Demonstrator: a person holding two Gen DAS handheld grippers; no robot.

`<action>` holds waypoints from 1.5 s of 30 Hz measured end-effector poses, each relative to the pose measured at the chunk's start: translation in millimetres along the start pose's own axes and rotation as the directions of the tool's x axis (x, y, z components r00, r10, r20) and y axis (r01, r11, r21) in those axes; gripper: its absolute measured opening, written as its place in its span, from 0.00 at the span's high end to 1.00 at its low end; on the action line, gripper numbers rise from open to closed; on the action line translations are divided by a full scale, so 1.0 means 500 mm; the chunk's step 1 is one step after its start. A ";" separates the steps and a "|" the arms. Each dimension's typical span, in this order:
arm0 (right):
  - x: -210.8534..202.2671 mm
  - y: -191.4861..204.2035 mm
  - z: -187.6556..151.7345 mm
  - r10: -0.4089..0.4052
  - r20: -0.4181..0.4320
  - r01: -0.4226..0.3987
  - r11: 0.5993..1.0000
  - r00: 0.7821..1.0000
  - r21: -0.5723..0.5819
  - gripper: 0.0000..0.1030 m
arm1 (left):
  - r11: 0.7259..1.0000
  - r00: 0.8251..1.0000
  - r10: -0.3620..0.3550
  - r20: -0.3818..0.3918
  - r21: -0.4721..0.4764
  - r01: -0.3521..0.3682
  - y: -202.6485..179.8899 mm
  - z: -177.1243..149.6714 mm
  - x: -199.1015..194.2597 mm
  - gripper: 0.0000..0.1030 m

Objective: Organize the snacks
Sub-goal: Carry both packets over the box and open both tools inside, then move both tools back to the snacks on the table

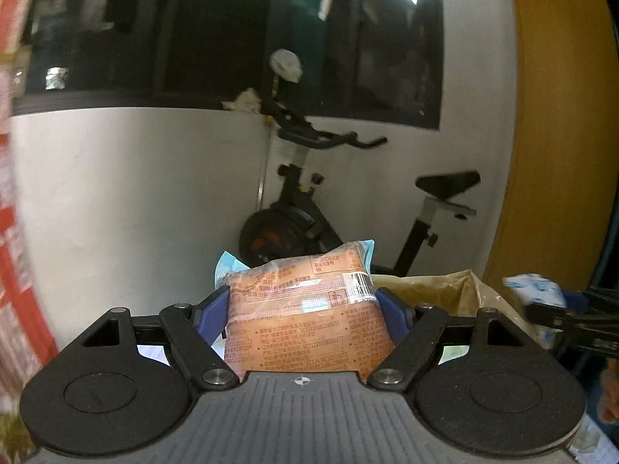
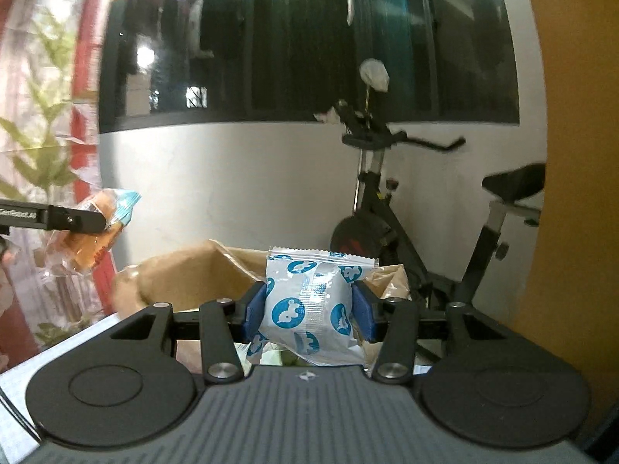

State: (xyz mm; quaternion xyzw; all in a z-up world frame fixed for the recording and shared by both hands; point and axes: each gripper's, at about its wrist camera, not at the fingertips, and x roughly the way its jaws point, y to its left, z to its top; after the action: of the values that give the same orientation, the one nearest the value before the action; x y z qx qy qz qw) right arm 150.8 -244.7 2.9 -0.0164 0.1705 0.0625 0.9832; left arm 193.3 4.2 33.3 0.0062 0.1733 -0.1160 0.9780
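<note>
Gripping an orange snack pack (image 1: 305,309), the left tongs (image 1: 303,309) stand wide, blue pads pressed on both its sides; its lower end is hidden behind the tongs' body. The right tongs (image 2: 309,305) stand narrower, clamped on a white sachet with blue roundels (image 2: 309,301), its bottom edge also cut off. Both packs are held in the air in front of an open brown paper bag (image 2: 185,274), whose inside cannot be made out. Print on the orange pack is too small to read. An exercise bike (image 1: 294,212) stands by the white wall. The left edges of both views are blurred red and pink, unidentifiable.
</note>
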 end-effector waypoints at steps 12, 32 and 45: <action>0.117 -0.017 -0.015 -0.006 -0.098 0.015 0.997 0.995 0.082 0.45 | 0.999 0.991 -0.012 -0.136 0.041 0.018 -0.041 -0.010 0.173 0.20; -0.090 -0.149 -0.103 -0.081 -0.085 0.086 0.995 0.993 0.055 0.45 | 0.999 0.996 0.043 -0.076 -0.022 -0.045 0.057 -0.081 0.014 0.20; -0.020 -0.176 -0.332 -0.235 -0.371 0.283 0.956 0.898 0.079 0.45 | 0.974 0.971 0.136 -0.197 -0.150 -0.167 0.086 -0.224 -0.022 0.20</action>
State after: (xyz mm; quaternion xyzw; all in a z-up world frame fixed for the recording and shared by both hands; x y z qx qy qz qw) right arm 97.4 -341.8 -149.1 0.0146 0.3467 -0.0842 0.9341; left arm 155.2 54.1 -69.6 -0.0508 0.2718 -0.0246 0.9607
